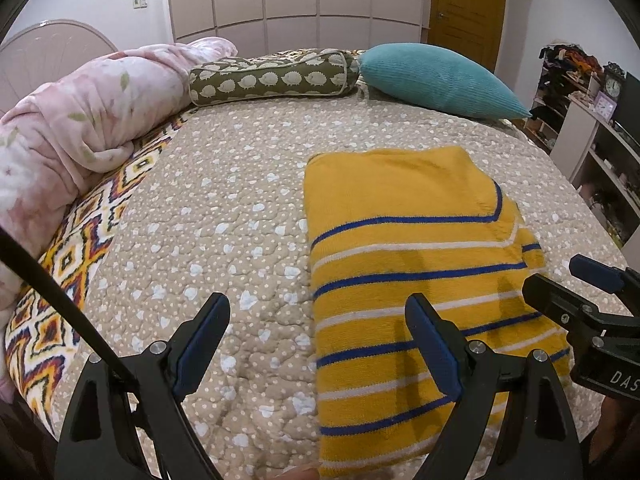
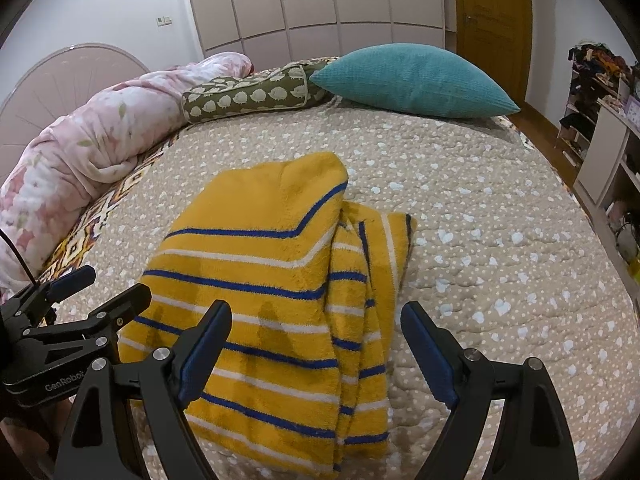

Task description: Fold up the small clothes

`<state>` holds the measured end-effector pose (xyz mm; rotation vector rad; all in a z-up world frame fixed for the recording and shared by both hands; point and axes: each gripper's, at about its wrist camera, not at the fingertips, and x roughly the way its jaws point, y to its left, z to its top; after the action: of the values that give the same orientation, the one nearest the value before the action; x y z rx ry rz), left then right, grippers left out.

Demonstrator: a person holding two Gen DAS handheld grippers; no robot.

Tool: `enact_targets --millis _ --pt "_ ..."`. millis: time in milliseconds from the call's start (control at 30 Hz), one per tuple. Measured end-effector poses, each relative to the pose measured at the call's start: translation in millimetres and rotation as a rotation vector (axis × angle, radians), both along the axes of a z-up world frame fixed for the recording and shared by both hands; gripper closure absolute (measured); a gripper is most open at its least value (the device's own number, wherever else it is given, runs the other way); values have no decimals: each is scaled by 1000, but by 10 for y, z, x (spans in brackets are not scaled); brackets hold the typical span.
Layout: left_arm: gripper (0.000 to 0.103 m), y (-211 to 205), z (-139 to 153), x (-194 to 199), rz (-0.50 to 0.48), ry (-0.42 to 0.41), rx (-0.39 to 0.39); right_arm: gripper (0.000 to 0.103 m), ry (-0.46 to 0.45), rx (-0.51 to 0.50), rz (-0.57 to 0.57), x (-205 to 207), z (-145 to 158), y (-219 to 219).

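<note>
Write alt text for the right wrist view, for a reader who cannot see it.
A folded yellow striped garment lies on a beige dotted bedspread, with the open right hand-held gripper above its near end, holding nothing. The left hand-held gripper shows at the left edge; a teal pillow, a patterned bolster and a pink blanket lie behind.

Both wrist views: shared sweater (image 1: 400, 264) close below
</note>
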<state>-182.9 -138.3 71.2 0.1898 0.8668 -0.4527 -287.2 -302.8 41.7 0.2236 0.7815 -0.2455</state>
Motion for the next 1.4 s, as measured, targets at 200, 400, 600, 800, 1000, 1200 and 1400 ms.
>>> enact_targets --millis 200,400,600,800,1000,1200,1400 --pt "15 -17 -22 31 5 7 2 13 7 2 3 29 -14 -11" --pt "15 -17 -55 66 7 12 7 13 16 7 6 73 -39 -30" --pt "15 -2 -79 104 12 21 7 13 21 3 18 112 -44 -18" --pt "15 0 -91 124 12 27 16 13 27 6 23 142 -61 -17" --pt "15 5 -83 128 15 19 20 12 30 7 21 159 -62 -22" --pt "15 6 -94 132 16 23 26 12 33 6 27 173 -77 -15" --pt "15 4 -97 130 15 21 30 12 34 13 26 182 -97 -21"
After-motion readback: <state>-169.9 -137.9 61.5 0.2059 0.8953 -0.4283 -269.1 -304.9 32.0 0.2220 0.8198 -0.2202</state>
